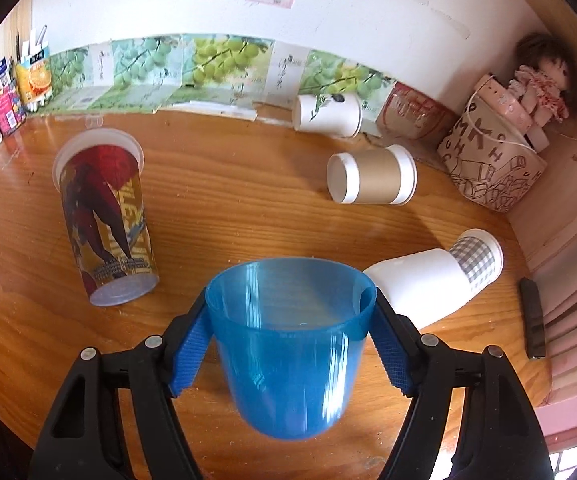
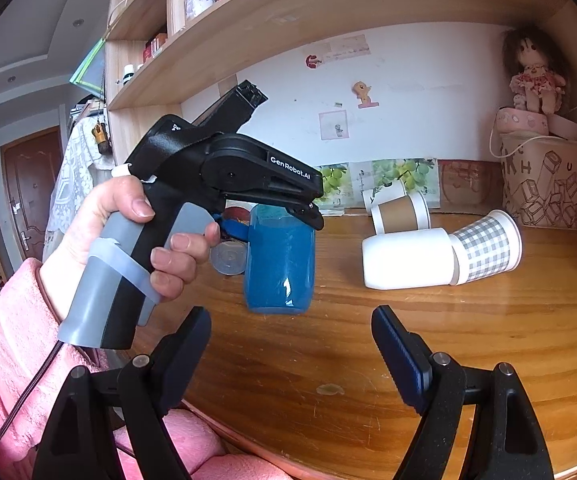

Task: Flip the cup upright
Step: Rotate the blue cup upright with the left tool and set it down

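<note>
**A:** Listing item one: blue translucent plastic cup (image 1: pixel 288 344), pinched between the blue ribbed pads (image 1: pixel 190 344) of the left gripper (image 1: pixel 290 308). Location?

**B:** Above the front edge of the wooden desk (image 2: pixel 328 344), mouth up and tipped slightly away from the left wrist camera. In the right wrist view its base sits at or just over the desk; contact cannot be told. The pads press on opposite sides of the wall just under the rim.

**A:** Handling notes?

**B:** Judged light, thin-walled and smooth. A hard squeeze near the rim would likely bow it oval, and glossy plastic may slip on a loose pinch. The ribbed pads help. The hold just below the rim suits setting it down level; a hold lower on the wall would be stiffer.

**A:** Item two, right gripper (image 2: pixel 290 346)?

**B:** Jaws spread wide, holding nothing, low over the front of the desk, apart from the cup.

**A:** Other stock?

**B:** All lying on their sides: a printed red-and-yellow tumbler (image 1: pixel 106 216) toward the left edge; a brown-sleeved paper cup (image 1: pixel 372 176) and a white paper cup with a leaf print (image 1: pixel 326 114) toward the back; a white cup nested with a grey gingham cup (image 1: pixel 436 276) toward the right edge. A printed tote bag (image 1: pixel 492 168) stands in the back right corner.
</note>
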`<control>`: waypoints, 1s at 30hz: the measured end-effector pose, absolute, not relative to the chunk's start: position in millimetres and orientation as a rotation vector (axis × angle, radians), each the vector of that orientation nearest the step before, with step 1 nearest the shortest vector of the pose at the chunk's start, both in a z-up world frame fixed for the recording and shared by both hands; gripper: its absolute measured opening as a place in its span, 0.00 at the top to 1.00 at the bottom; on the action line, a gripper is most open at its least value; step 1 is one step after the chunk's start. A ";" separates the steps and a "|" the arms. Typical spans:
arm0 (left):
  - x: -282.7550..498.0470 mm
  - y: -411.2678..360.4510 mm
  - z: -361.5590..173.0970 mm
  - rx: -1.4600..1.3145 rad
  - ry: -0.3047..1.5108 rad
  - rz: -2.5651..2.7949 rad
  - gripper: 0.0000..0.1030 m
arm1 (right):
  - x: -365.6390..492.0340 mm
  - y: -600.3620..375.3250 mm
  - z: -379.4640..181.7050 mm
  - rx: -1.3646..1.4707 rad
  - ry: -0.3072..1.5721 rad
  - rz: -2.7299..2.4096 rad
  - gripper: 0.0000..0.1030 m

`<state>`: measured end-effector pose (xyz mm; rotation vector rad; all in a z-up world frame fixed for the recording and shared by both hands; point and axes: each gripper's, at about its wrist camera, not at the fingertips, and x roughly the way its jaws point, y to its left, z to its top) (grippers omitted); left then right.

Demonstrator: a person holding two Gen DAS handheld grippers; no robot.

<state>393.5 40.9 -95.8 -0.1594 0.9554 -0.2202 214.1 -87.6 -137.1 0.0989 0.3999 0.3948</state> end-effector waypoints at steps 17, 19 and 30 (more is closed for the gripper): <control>368.3 36.5 -81.9 -0.112 0.908 -0.266 0.26 | 198.3 -81.9 -121.5 0.051 0.380 0.365 0.19; 367.3 37.5 -78.2 -0.119 0.903 -0.284 0.26 | 197.2 -80.7 -119.6 0.047 0.380 0.354 0.19; 337.7 52.7 -37.7 -0.117 0.751 -0.316 0.15 | 177.4 -63.0 -100.3 0.019 0.337 0.320 0.00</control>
